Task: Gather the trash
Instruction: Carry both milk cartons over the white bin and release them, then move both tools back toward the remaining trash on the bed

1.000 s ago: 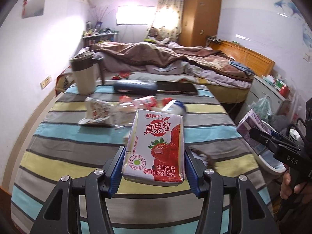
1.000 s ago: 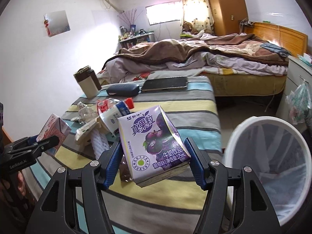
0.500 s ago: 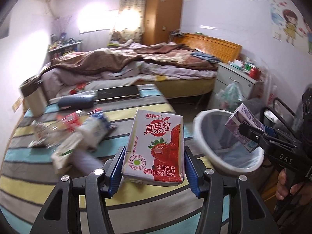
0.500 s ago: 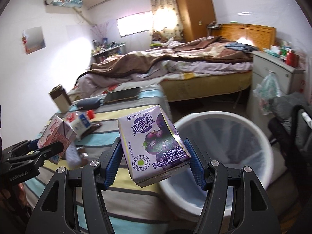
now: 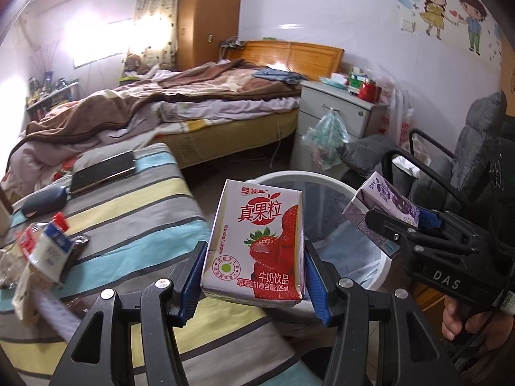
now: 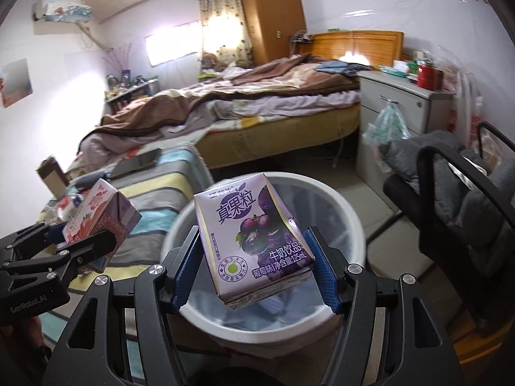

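Note:
My left gripper [image 5: 252,276] is shut on a pink strawberry milk carton [image 5: 257,241], held at the striped table's right edge beside the white trash bin [image 5: 373,273]. My right gripper [image 6: 254,265] is shut on a purple grape milk carton [image 6: 254,238], held right above the bin's opening [image 6: 347,215]. The bin has a pale liner with some waste inside. The right gripper and its purple carton [image 5: 386,202] also show in the left wrist view, over the bin. The left gripper and strawberry carton [image 6: 99,215] show at the left in the right wrist view.
More trash, a small bottle and wrappers [image 5: 48,254], lies on the striped table [image 5: 135,225], with a dark case [image 5: 43,204] and a tablet [image 5: 103,172]. A bed [image 5: 193,109], a bedside cabinet [image 5: 334,112] and a black chair with grey cushion [image 6: 457,193] surround the bin.
Both grippers have swung right from over the table toward the bin, each still holding its carton. The purple carton is now over the bin's opening.

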Demonstrator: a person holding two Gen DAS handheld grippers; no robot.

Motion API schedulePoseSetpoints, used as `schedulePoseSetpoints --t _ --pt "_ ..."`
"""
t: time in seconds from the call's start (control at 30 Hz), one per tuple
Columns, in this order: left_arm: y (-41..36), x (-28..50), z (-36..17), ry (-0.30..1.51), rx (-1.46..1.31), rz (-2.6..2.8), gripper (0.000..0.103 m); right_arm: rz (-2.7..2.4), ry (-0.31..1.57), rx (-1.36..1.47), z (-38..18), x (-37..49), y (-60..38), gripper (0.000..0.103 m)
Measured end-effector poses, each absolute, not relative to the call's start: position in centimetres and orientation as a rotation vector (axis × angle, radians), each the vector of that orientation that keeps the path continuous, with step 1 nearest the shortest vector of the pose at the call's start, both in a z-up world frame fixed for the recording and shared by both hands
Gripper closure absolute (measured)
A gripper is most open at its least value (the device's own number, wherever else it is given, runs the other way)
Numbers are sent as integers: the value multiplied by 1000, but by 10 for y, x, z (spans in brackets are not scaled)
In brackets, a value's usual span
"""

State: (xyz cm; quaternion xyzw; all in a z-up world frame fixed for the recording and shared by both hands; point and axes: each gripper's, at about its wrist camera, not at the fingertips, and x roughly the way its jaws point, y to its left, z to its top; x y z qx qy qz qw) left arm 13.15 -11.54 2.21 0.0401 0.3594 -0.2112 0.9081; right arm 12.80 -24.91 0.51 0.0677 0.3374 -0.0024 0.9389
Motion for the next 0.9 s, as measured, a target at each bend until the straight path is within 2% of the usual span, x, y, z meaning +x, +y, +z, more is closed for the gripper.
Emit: schedulePoseSetpoints --t 0.4,0.47,0.5,0.9 --pt "-137 157 -1 816 96 -457 46 -62 800 110 -20 142 -267 37" --pt "-136 159 -3 821 93 -450 43 -65 806 105 -21 141 -267 37" --pt "-135 159 -3 821 93 -445 40 -68 806 104 -21 140 -267 37" --pt "-109 141 9 773 73 -404 39 -67 764 99 -9 129 -260 37"
